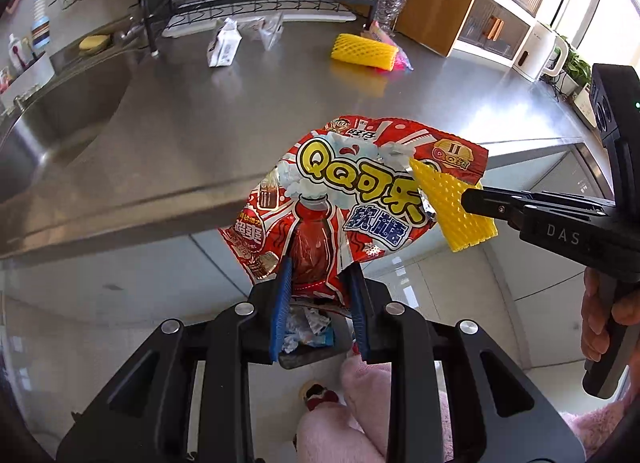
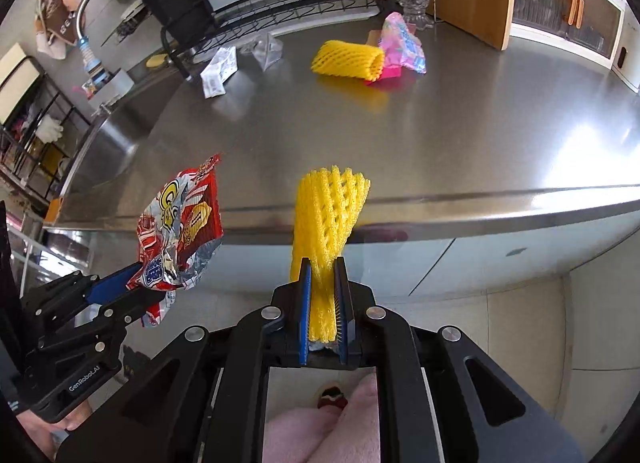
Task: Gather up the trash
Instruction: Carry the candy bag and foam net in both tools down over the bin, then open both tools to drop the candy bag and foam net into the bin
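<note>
While both grippers hang out past the edge of the steel counter (image 2: 440, 151), each one has a piece of trash. The left gripper (image 1: 320, 275) pinches the bottom of a red candy bag (image 1: 352, 191), which sticks up from between its blue pads (image 1: 280, 303). The right gripper (image 2: 323, 279) squeezes a yellow foam net (image 2: 328, 219) tight, and the net fans out above its tips.

Farther off on the counter lie another yellow net (image 2: 348, 57), a pink wrapper (image 2: 402, 43), a white carton (image 1: 224, 45) and a clear bag (image 2: 266, 49).

The bag's lower end is hidden behind the pads. Small print on the carton is too blurry to read.

The bag says "QQ". One gripper body says "DAS", the other "GenRobot.AI".
</note>
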Demonstrator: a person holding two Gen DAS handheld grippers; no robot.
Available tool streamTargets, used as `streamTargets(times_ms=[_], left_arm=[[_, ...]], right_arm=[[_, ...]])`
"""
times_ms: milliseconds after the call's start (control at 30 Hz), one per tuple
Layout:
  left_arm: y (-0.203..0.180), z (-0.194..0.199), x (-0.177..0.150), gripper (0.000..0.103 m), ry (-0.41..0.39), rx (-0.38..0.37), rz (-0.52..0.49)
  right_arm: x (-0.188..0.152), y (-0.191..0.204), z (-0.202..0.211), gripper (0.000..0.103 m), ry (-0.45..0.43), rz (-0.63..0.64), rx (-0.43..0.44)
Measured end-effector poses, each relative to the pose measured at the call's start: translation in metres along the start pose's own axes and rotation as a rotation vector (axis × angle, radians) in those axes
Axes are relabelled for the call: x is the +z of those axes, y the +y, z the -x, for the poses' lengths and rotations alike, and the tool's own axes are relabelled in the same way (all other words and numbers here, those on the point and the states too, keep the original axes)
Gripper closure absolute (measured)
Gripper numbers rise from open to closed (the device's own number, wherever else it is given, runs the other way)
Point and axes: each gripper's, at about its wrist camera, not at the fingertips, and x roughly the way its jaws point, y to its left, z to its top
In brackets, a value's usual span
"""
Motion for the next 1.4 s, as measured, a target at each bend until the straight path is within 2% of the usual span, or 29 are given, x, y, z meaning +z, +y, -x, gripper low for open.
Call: streamTargets(times_ms=[167, 333, 567, 833, 1067, 1267, 1333, 1400], left_arm=[[0.026, -0.009, -0.046, 0.077, 0.078, 0.005, 0.097], [0.04, -0.037, -0.078, 0.077, 0.155, 0.011, 0.162], [0.053, -0.121, -0.117, 0.077, 0.264, 0.008, 0.226], [0.057, -0.226, -0.148, 0.077, 0.344, 0.002, 0.221], [0.061, -0.289, -0.161, 0.076, 0.395, 0.001, 0.213], [0.055, -0.312, -0.162, 0.076, 0.417, 0.0, 0.204], [0.052, -0.314, -0.158, 0.075, 0.411, -0.014, 0.206], [0.055, -0.315, -0.155, 0.069, 0.41, -0.016, 0.205]], right_arm=[[-0.035, 0.019, -0.022, 0.091, 0.083, 0.028, 0.013], [-0.06, 0.017, -0.062, 0.091, 0.182, 0.025, 0.007], [-0.091, -0.007, -0.14, 0.091, 0.286, -0.031, 0.014], [-0.12, -0.035, -0.239, 0.091, 0.371, -0.112, 0.033], [-0.134, -0.045, -0.302, 0.091, 0.423, -0.141, 0.026], [-0.139, -0.043, -0.325, 0.09, 0.447, -0.153, 0.03], [-0.136, -0.041, -0.328, 0.088, 0.448, -0.167, 0.034], [-0.132, -0.04, -0.332, 0.087, 0.456, -0.177, 0.037]])
